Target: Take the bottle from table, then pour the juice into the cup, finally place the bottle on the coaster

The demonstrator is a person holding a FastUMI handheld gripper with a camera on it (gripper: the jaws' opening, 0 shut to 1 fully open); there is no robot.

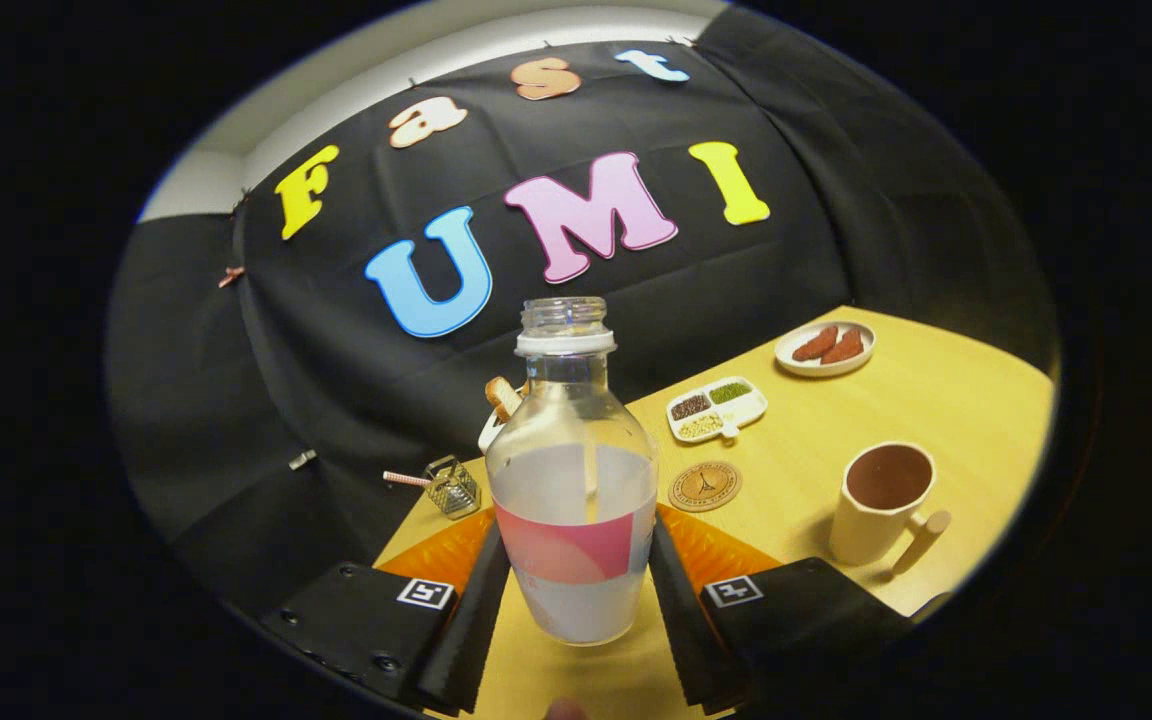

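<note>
My hand-held gripper (576, 590) carries two square black-and-white coded markers, one on each finger mount; they hold patterns, not readable words. The coaster (704, 486) on the desk (936, 400) bears a round printed emblem with ring lettering too small to read. The bottle's (572, 470) pink label shows no legible text.

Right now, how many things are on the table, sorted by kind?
Bottles: 1, the bottle with the fingers pressed on both its sides
Cups: 1, the cup
Coasters: 1, the coaster
Dishes with food: 3, the plate, the divided tray, the bread dish
Wire baskets: 1, the small basket
Total: 7
</note>
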